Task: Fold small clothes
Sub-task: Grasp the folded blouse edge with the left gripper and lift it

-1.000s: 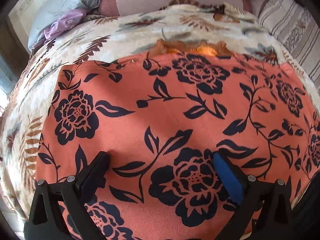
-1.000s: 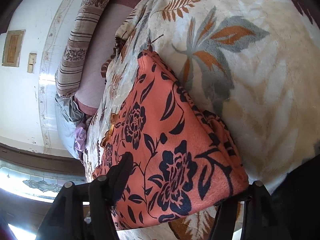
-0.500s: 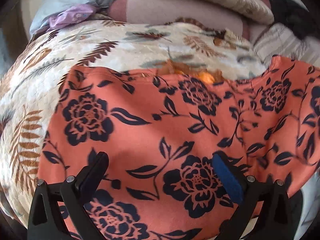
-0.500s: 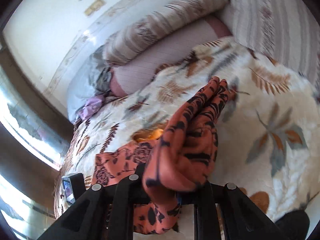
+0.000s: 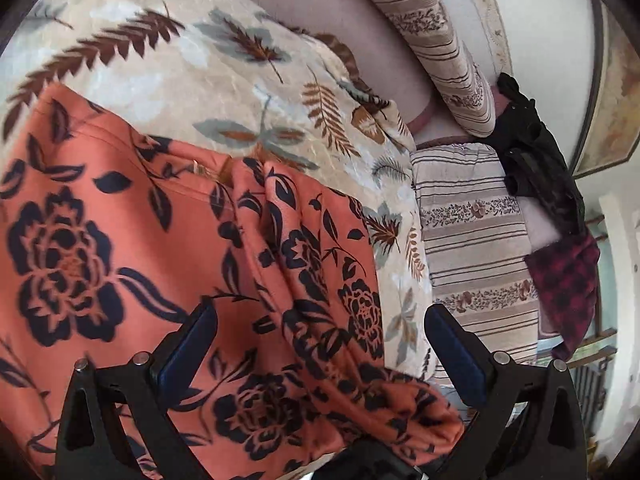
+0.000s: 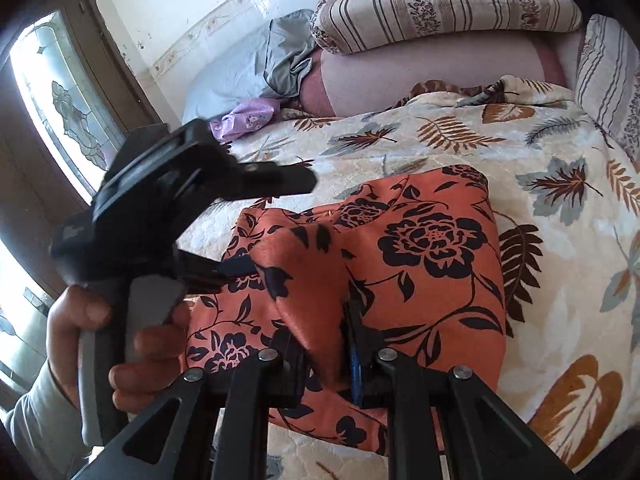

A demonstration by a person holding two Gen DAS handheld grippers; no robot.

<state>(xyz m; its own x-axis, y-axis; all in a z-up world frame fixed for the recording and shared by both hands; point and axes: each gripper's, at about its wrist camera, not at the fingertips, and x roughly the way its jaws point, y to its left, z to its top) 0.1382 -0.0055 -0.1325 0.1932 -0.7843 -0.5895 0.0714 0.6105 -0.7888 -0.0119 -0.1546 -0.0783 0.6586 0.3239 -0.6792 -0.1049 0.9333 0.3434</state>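
Lying on the leaf-patterned bedspread of a bed, the orange garment with dark flowers is partly doubled over, one edge lifted into a raised fold. The right gripper is clamped on that fold, its jaws having just closed, with the cloth bunched up between the black finger and the blue-padded one. In the right wrist view the left gripper shows from the side, held in the person's left hand with a pale sleeve at the wrist; its upper finger reaches out over the bedspread above the garment's far edge, and the lower one lies at the garment's left edge. From the left wrist view, the left gripper has its jaws wide apart, above the orange cloth, pinching nothing, and a ridge of the garment runs between the two blue pads. Beyond the bedspread lie striped pillows, a grey cloth and a small purple cloth near the wall. A black item and a red checked cloth sit past the pillows in the left wrist view.
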